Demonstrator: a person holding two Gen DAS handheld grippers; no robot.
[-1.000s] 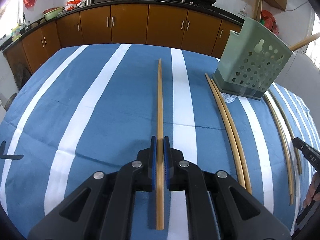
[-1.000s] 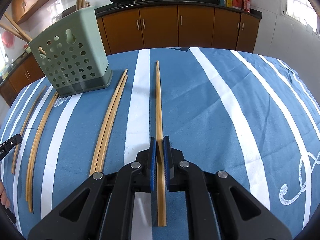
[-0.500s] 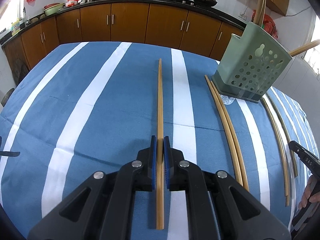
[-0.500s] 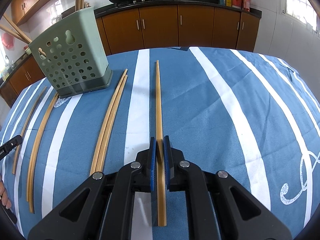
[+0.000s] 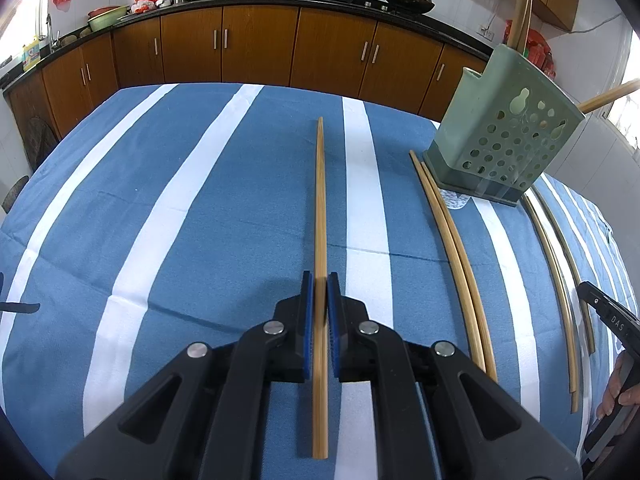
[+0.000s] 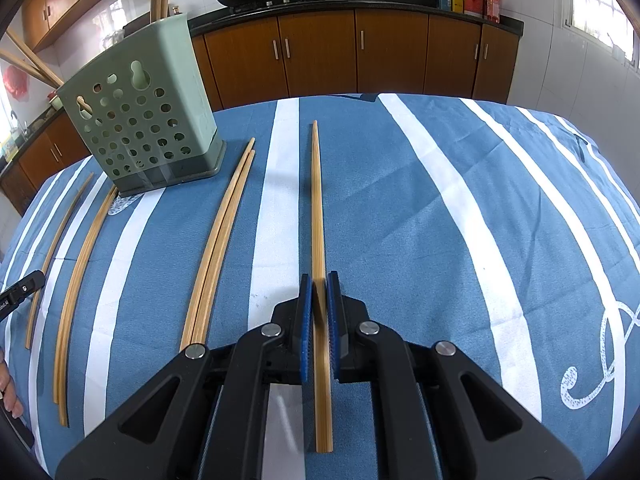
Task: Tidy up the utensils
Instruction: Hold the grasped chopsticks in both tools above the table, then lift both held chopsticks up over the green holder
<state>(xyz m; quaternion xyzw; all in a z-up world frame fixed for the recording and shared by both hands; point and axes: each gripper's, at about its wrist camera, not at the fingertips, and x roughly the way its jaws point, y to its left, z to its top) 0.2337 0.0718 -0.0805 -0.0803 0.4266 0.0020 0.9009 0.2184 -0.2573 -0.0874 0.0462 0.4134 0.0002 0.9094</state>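
Note:
My left gripper (image 5: 320,280) is shut on a bamboo chopstick (image 5: 320,200) that points forward above the striped cloth. My right gripper (image 6: 319,280) is shut on another chopstick (image 6: 316,200) in the same way. A green perforated utensil holder (image 5: 504,136) stands at the right in the left wrist view and at the left in the right wrist view (image 6: 140,120), with several chopsticks in it. A pair of chopsticks (image 5: 452,248) lies on the cloth beside the holder, also seen in the right wrist view (image 6: 220,232). More chopsticks (image 5: 560,280) lie past the holder.
The table carries a blue cloth with white stripes (image 5: 180,200). Brown kitchen cabinets (image 5: 260,48) with a dark counter, woks and bottles run behind it. The other gripper's tip (image 5: 608,312) shows at the right edge, and at the left edge in the right wrist view (image 6: 20,292).
The left wrist view has shifted a little, with the holder now farther right and higher. The right wrist view has barely changed. Both grippers have stayed shut on their chopsticks.

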